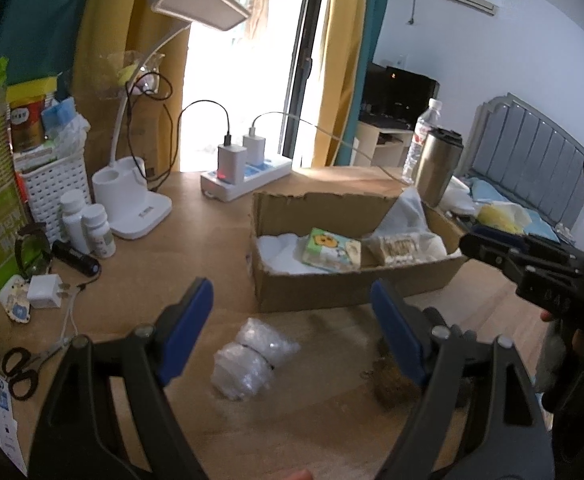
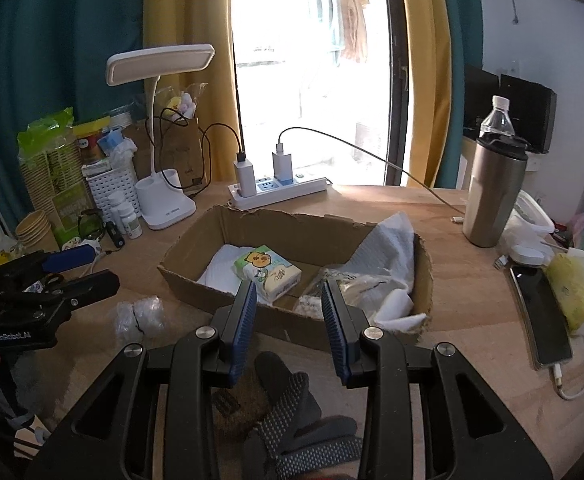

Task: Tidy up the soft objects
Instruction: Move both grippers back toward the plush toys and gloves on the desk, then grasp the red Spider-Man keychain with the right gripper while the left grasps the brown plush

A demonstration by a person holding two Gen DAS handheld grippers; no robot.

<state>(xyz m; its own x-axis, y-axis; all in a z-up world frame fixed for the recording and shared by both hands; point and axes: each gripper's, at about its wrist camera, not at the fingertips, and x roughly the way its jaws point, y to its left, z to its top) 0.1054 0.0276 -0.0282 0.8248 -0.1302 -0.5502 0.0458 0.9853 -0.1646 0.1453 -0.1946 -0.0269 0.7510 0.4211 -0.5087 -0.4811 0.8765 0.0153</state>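
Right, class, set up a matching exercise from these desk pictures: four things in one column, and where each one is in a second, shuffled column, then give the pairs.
Things:
1. tissue pack
2. bubble wrap
3. glove
4. phone

Places:
A. on the desk, right of the box
B. inside the box
C. under the right hand-held gripper
D. on the desk in front of the left hand-held gripper

Pairs: 1-B, 2-D, 3-C, 4-A
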